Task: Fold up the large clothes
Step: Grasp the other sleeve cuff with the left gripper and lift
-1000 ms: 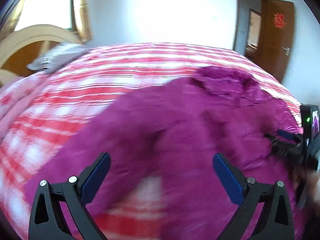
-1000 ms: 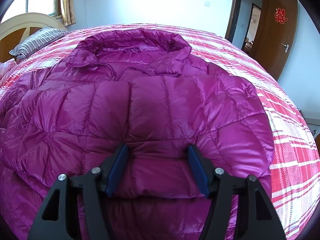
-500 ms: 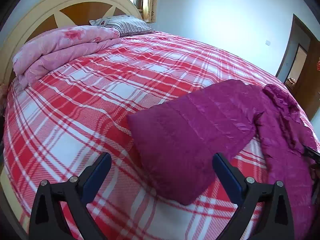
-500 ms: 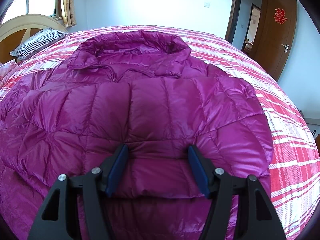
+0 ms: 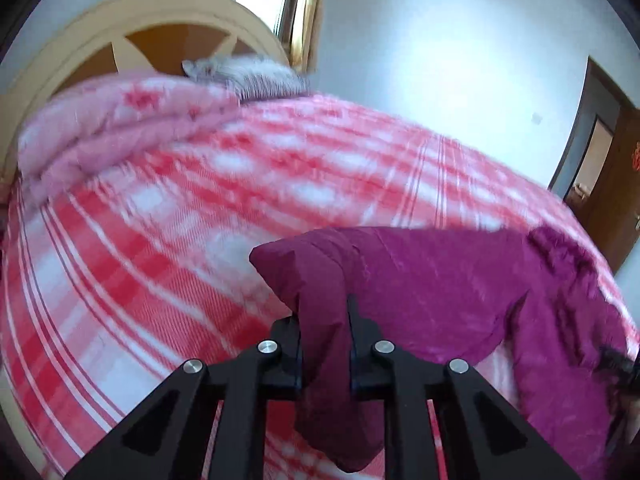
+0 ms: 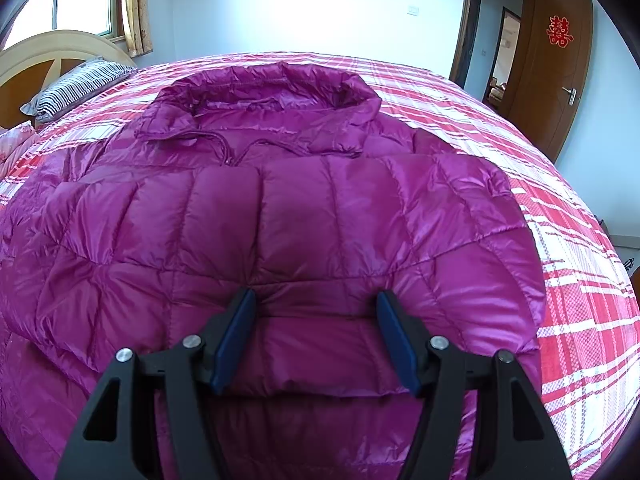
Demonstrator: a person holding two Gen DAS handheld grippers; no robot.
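Observation:
A magenta quilted down jacket [image 6: 280, 216] lies spread on the bed, collar at the far end, its right sleeve folded across the chest. My right gripper [image 6: 316, 336] is open, its blue pads either side of the folded sleeve's cuff end, resting on the jacket. In the left wrist view my left gripper [image 5: 324, 320] is shut on the end of the jacket's other sleeve [image 5: 420, 280], which is lifted off the bed and trails right to the jacket body.
The bed carries a red and white plaid cover [image 5: 180, 240]. A pink quilt [image 5: 100, 132] and a striped pillow [image 6: 76, 88] lie by the wooden headboard [image 5: 140, 32]. A brown door [image 6: 556, 64] stands open at the right.
My left gripper has closed on the sleeve end and lifted it; half a second ago it was open above the sleeve. The right gripper has barely moved.

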